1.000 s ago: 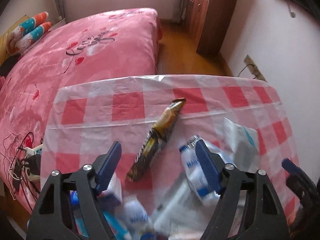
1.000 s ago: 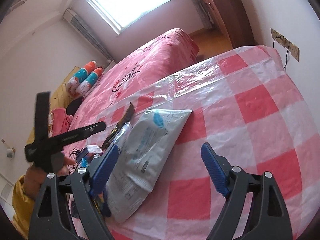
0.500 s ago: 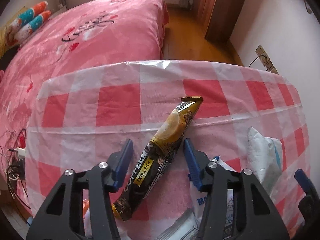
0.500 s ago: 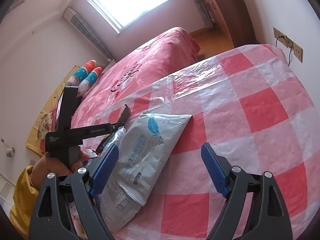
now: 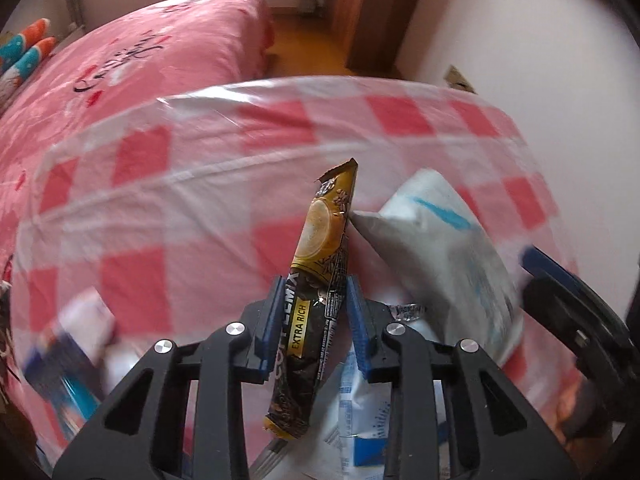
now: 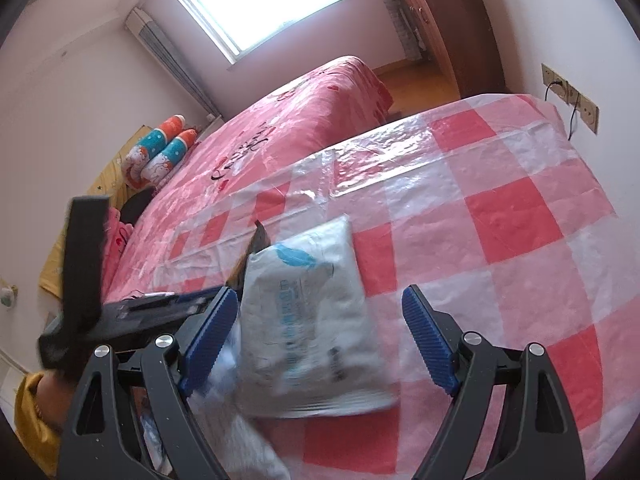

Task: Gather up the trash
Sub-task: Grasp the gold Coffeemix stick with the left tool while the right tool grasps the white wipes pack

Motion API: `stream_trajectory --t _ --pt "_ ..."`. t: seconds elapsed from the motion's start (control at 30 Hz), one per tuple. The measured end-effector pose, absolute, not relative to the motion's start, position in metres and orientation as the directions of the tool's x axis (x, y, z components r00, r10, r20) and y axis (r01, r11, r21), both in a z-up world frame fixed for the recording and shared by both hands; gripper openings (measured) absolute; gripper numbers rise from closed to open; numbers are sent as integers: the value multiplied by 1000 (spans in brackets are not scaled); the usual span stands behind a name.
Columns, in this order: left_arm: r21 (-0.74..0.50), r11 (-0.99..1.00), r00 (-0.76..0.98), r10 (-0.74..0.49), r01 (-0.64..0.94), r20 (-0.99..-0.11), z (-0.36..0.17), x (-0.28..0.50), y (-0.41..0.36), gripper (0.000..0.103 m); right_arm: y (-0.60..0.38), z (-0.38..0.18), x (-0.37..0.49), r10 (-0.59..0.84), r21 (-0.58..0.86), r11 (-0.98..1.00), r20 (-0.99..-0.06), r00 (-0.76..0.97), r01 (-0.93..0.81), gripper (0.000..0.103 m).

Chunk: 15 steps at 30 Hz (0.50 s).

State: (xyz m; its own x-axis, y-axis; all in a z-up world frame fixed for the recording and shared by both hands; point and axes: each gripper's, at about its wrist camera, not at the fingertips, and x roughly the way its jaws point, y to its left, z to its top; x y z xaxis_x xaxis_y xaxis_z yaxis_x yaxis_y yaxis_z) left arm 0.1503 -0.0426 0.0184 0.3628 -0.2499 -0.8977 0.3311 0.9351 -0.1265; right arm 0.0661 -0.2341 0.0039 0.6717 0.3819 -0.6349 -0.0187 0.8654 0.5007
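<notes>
While a second earlier its jaws had stood wide over the clutter, the left gripper [image 5: 314,320] was closing round the coffee sachet [image 5: 320,272], just left of the white pouch [image 5: 436,248] on the checked tablecloth [image 5: 160,220]; the right gripper [image 6: 320,336] stayed spread, empty, over that pouch; no bin showed

Pink-quilted bed [image 6: 288,128], bright window [image 6: 260,0], wooden wardrobe [image 6: 448,24], pale walls.
</notes>
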Motion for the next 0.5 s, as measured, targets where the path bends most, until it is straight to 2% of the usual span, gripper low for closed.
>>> stream_trajectory --t 0.3,0.5 --pt "-207 900 334 -344 384 -877 17 87 -60 30 -233 -1 41 261 324 946 -719 644 -22 84" --pt "-178 903 360 -328 391 -873 17 54 -65 28 -235 -9 26 251 298 954 -742 622 -30 91"
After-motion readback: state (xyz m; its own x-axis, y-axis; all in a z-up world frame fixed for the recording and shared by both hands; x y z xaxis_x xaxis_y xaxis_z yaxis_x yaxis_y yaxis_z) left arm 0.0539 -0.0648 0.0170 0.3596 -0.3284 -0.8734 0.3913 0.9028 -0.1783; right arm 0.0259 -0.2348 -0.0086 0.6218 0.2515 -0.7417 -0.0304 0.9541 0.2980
